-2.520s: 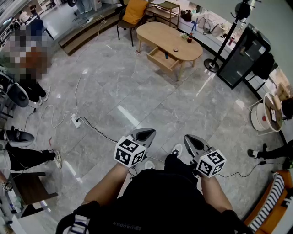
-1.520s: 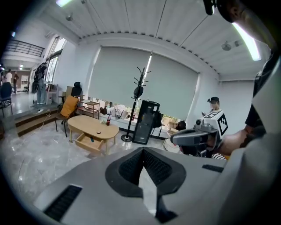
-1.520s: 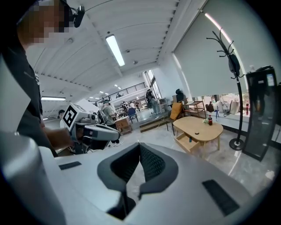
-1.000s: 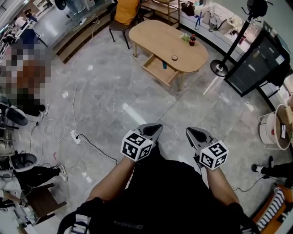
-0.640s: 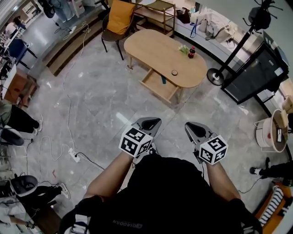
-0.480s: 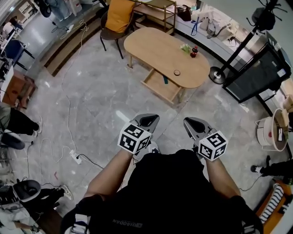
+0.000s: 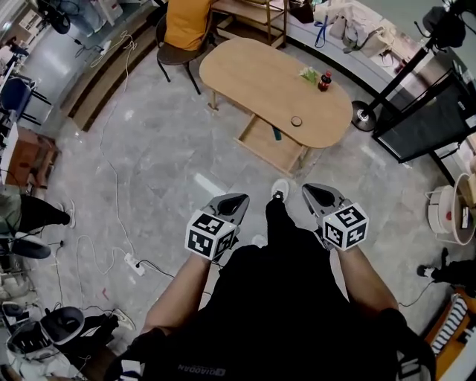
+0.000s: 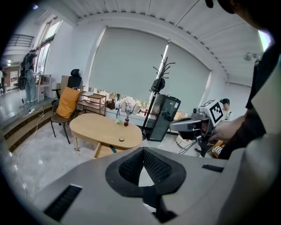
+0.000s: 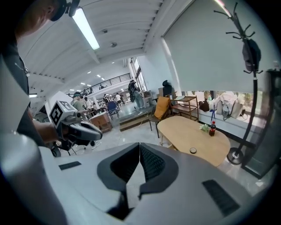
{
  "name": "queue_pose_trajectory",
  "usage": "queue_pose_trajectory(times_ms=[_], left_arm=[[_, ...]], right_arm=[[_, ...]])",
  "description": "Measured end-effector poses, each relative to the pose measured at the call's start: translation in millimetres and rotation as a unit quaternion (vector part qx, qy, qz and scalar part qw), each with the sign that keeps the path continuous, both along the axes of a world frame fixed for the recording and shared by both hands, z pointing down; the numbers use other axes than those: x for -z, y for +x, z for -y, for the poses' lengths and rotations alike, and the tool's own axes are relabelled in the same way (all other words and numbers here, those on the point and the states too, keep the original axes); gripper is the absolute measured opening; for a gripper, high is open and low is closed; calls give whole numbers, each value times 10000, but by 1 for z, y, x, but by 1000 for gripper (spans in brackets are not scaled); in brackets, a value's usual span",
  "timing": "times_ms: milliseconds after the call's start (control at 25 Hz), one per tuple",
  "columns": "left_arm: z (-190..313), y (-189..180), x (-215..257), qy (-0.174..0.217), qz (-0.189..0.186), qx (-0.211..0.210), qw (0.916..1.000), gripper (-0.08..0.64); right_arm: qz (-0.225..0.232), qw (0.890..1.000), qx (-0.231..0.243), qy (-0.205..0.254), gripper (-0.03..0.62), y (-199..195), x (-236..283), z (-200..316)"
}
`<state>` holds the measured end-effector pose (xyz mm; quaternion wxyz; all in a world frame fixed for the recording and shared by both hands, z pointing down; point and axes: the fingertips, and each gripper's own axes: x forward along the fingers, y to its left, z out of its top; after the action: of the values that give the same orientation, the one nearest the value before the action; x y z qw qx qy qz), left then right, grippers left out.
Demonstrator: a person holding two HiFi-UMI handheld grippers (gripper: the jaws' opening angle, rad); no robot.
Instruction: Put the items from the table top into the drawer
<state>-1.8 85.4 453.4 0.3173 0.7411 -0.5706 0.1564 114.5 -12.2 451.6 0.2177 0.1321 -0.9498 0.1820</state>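
Note:
An oval wooden table (image 7: pixel 260 71) stands ahead across the floor, its drawer (image 7: pixel 264 145) pulled open with a blue-green item (image 7: pixel 277 134) inside. On the top are a red-capped bottle (image 7: pixel 324 79), a green packet (image 7: pixel 309 74) and a small round item (image 7: pixel 297 120). My left gripper (image 7: pixel 236 199) and right gripper (image 7: pixel 311 189) are held in front of my body, well short of the table, both shut and holding nothing. The left gripper view shows the table (image 8: pixel 103 127), the bottle (image 8: pixel 126 121) and the right gripper (image 8: pixel 184 125). In the right gripper view the table (image 9: pixel 193 132) lies beyond the jaws.
A chair with a yellow jacket (image 7: pixel 186 22) stands at the table's far left end. A coat stand base (image 7: pixel 364 117) and a black cabinet (image 7: pixel 435 111) are to the table's right. A power strip (image 7: pixel 134 263) and cables lie on the floor at left.
The table has come nearer and lower in the head view as I walk toward it. A white shoe now steps out between the grippers. Both grippers stay shut.

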Motion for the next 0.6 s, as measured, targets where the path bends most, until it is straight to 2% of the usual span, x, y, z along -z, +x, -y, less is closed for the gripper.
queue_pose_trajectory(times_ms=[200,440,600], left_arm=[[52,-42,-17,-242,224,17,9995,0],[122,-88,-50,-776,375,-73,9962,0],[187,-108,-62,-986,381,-160,9943,0]], right_arm=[[-199,9997,-3,144,-2,-35,-43,81],[-470,9981,-226,-340,-2,-68,-101,170],[-925,9941,-256,-510,-2,-80,-149,219]])
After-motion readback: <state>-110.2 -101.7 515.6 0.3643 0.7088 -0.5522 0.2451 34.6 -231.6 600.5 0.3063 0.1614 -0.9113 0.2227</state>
